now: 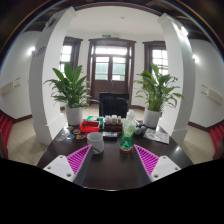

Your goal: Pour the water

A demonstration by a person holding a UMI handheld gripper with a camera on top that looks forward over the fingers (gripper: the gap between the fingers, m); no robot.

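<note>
A green plastic bottle [127, 134] with a pale cap stands upright on the dark table [110, 165], ahead of my right finger. A small pale cup [96, 143] stands to its left, ahead of my left finger. My gripper [111, 161] is open, its two magenta pads [70, 160] spread wide low over the table. Nothing lies between the fingers. Bottle and cup both stand beyond the fingertips, apart from them.
Behind the bottle and cup lie a red box [91, 125] and other small items. Potted plants [70, 92] flank a dark chair [113, 104] at the table's far side. Wooden doors [111, 68] close the back of the room.
</note>
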